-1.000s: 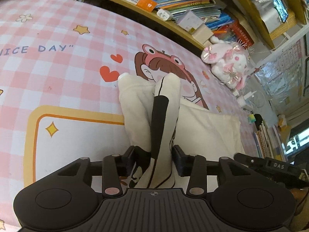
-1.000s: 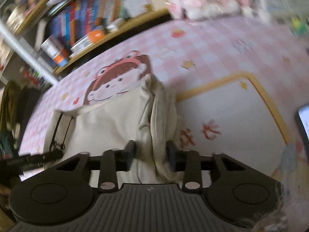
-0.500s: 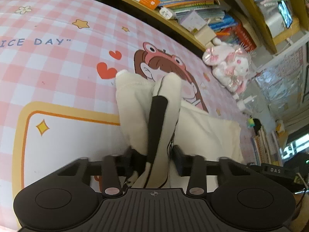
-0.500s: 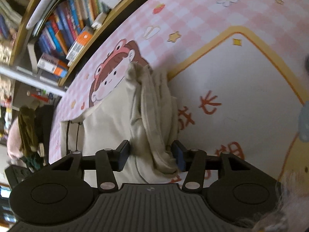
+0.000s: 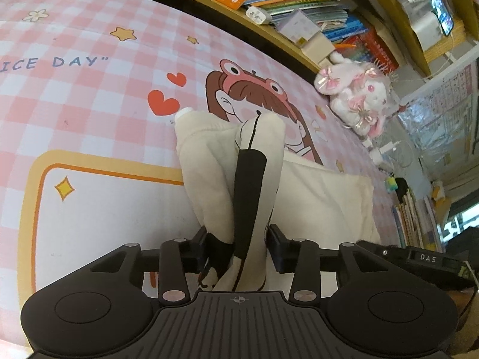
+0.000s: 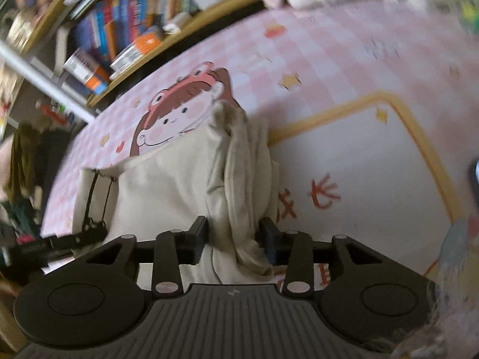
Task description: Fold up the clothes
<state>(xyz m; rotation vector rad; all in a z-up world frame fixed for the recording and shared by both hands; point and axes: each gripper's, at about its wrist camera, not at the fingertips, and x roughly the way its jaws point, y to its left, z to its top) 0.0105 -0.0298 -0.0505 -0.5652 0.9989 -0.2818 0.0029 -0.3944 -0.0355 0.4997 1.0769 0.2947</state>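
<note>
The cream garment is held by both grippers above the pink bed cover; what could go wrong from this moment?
1. The left gripper pinches a thick bunch of the cream garment, so some layers may slip out and spoil the fold.
2. The right gripper holds a crumpled bundle too; the edges may land uneven.
3. The right wrist view is blurred, which suggests fast motion; a quick pull could drag the cloth off line on the bed cover.
</note>
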